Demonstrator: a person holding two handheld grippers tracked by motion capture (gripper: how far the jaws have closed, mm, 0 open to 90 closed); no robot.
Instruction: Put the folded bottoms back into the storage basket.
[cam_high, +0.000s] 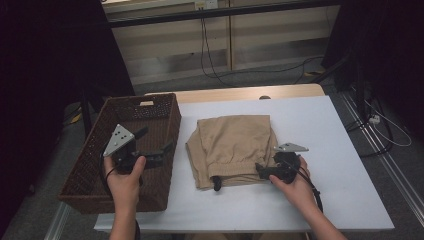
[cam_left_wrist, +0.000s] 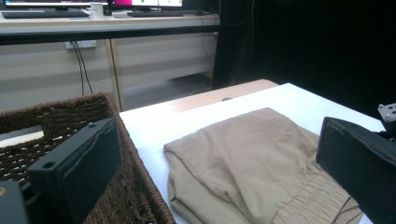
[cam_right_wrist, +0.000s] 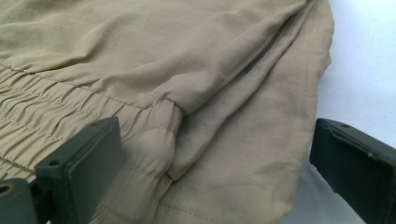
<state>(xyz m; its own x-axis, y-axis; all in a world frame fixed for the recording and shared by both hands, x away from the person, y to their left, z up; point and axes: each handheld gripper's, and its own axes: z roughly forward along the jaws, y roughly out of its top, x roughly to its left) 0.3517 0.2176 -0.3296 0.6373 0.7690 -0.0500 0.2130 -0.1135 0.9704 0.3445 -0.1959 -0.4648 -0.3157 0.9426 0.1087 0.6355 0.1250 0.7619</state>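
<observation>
Right gripper (cam_high: 261, 170) jaws apart at folded shorts (cam_high: 231, 147); contact seemingly hidden.

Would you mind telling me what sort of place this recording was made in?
Probably a lab or office workroom: a desk with keyboards and monitors at the back, loose cables on the floor, and black curtains around the white table.
</observation>
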